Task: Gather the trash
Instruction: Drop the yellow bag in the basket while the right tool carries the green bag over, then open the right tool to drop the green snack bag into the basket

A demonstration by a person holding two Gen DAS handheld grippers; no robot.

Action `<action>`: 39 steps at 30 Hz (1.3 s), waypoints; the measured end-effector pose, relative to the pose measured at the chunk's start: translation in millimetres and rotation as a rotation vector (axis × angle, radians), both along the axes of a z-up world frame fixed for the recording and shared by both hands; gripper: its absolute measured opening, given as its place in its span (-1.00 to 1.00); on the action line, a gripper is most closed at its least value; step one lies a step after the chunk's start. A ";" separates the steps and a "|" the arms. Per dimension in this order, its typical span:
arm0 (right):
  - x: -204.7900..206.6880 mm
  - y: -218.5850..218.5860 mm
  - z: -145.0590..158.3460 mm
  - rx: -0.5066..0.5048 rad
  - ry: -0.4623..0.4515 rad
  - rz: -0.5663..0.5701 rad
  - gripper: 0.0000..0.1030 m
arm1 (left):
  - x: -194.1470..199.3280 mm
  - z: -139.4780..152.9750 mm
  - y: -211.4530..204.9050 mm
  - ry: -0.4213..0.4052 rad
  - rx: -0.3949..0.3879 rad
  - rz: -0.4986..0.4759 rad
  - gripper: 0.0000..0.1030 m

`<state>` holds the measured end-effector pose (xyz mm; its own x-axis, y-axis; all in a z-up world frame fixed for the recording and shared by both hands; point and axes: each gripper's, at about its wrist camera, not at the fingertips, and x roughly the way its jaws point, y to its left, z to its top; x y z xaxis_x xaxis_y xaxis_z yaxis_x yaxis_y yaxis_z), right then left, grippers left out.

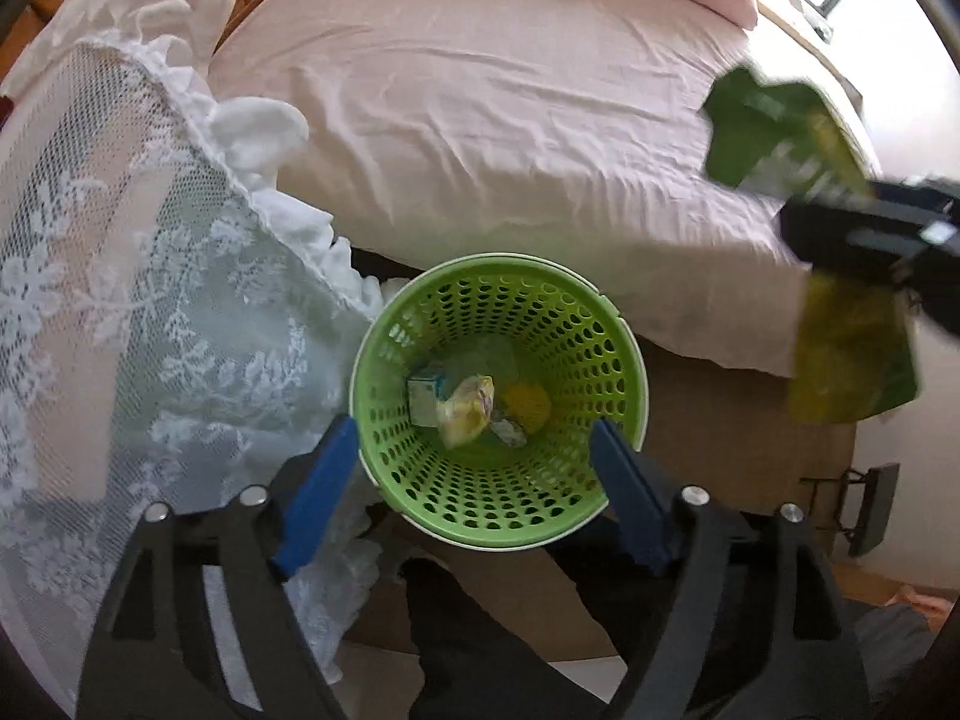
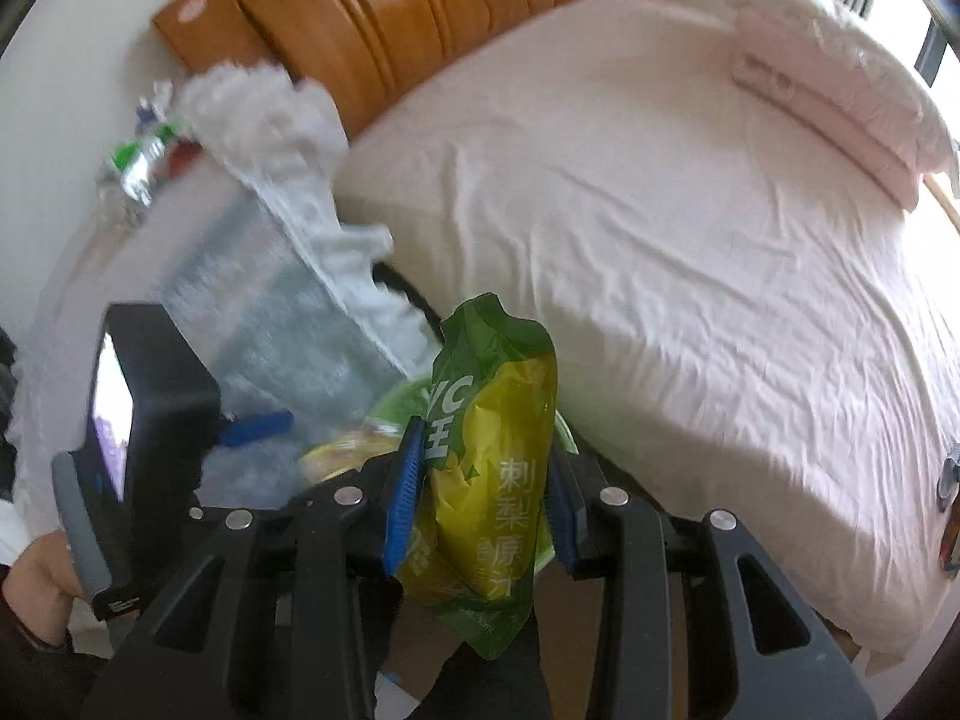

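Left claw [image 1: 474, 456] spread wide over green bin [image 1: 618, 354], right claw [image 2: 480, 480] clamping juice pouch [image 2: 498, 468], plastic bottle [image 2: 135, 171] only in right view

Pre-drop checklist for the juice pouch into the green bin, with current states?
1. Right tongs shut on the juice pouch: ok, a blue pad presses each side.
2. Green bin upright, mouth open: ok.
3. Room in the bin: ok, only a small carton and a few wrappers at the bottom.
4. Pouch centred over the bin: cannot tell; in the left wrist view it sits to the right of the rim.
5. Left tongs empty and open: ok, but they straddle the bin, so they may block the drop: not ok.
6. Lace cloth off the bin's mouth: ok, it hangs beside the rim.
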<state>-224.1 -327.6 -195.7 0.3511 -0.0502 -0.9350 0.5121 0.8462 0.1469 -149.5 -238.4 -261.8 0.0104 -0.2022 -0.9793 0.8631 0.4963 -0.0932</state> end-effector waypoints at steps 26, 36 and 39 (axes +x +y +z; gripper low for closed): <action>37.1 30.4 -54.8 -0.001 0.084 0.104 0.85 | 64.4 199.7 123.5 -0.365 -0.263 0.405 0.85; 61.4 43.4 103.8 -0.107 -0.236 0.089 0.96 | 93.6 245.9 201.0 -0.492 -0.305 0.545 0.85; 71.9 52.7 123.9 -0.121 -0.286 0.103 0.96 | 103.1 243.9 213.3 -0.491 -0.304 0.578 0.85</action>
<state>-152.1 -274.8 -71.8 0.6077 -0.1057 -0.7871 0.3753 0.9117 0.1673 -46.4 -25.0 -17.9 0.6078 -0.2897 -0.7394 0.4562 0.8895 0.0264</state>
